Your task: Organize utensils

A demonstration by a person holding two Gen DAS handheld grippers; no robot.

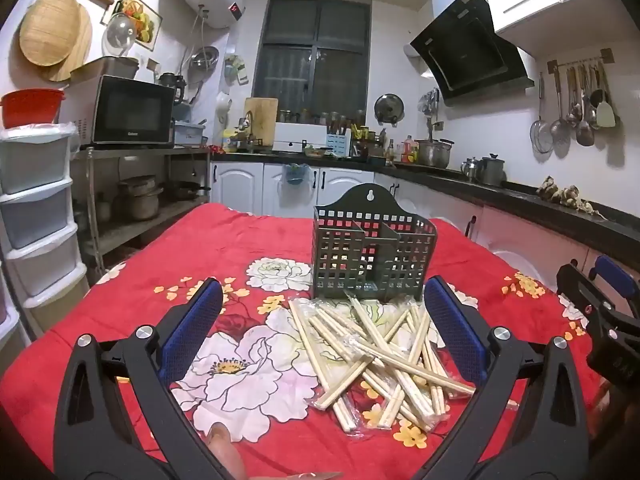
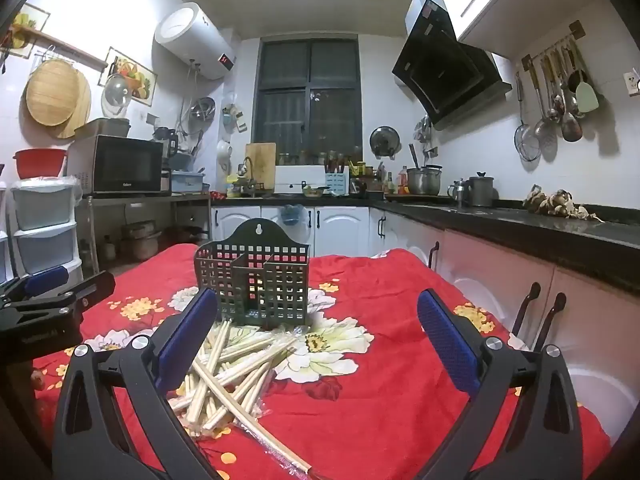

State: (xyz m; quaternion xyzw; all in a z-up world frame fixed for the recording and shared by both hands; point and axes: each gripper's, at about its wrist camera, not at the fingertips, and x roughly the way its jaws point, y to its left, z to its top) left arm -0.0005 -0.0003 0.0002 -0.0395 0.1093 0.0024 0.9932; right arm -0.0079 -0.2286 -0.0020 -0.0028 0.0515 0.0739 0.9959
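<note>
Many chopsticks (image 1: 380,356) before slotted holder (image 1: 370,256)

A dark barred window (image 1: 316,56) sat in the far white wall, above white cabinets (image 1: 240,188) topped by a black counter (image 2: 520,220). A white water heater (image 2: 192,40) hung high on the left, and a microwave (image 1: 132,110) stood on a metal shelf (image 1: 140,152). A black range hood (image 2: 444,64) slanted at right beside hanging ladles (image 2: 556,108). A red floral cloth (image 1: 180,248) covered the worktop.

Pale wooden chopsticks (image 1: 384,356) (some plastic-wrapped), matt plastic holder (image 1: 370,256), cloth tablecloth (image 1: 224,248)
</note>
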